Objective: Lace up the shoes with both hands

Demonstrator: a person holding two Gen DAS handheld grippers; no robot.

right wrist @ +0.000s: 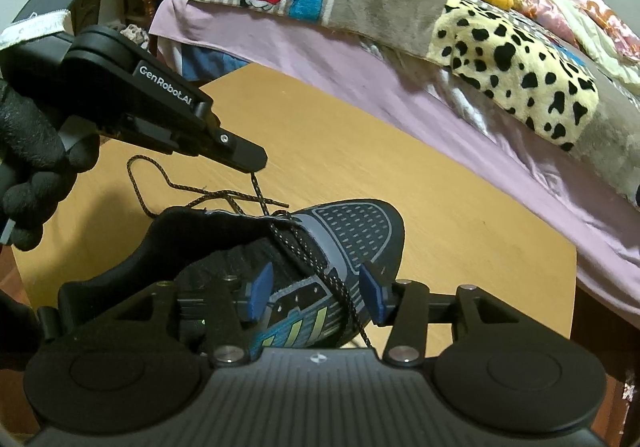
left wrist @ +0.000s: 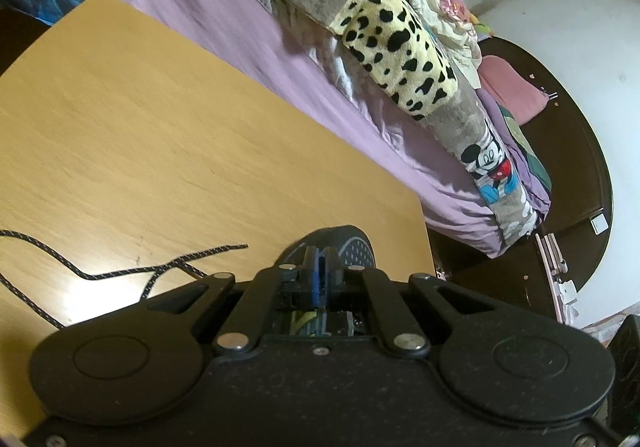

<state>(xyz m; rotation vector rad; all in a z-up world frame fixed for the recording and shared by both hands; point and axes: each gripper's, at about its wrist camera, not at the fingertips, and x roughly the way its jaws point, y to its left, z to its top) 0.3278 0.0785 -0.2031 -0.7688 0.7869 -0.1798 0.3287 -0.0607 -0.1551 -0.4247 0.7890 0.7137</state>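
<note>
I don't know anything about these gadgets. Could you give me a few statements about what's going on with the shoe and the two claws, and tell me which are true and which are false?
1. The right claw stands open over the shoe. True.
2. The left claw is wide open. False: its jaws are closed, and the shoelace runs up from the shoe to its tip.
3. The shoe sits on a wooden table. True.
4. A stretch of lace crosses the shoe between the right claw's blue pads. True.
5. The bed behind the table is bare. False: blankets and clothes are piled on it.
6. The hand holding the left claw is bare. False: it wears a black glove.
</note>
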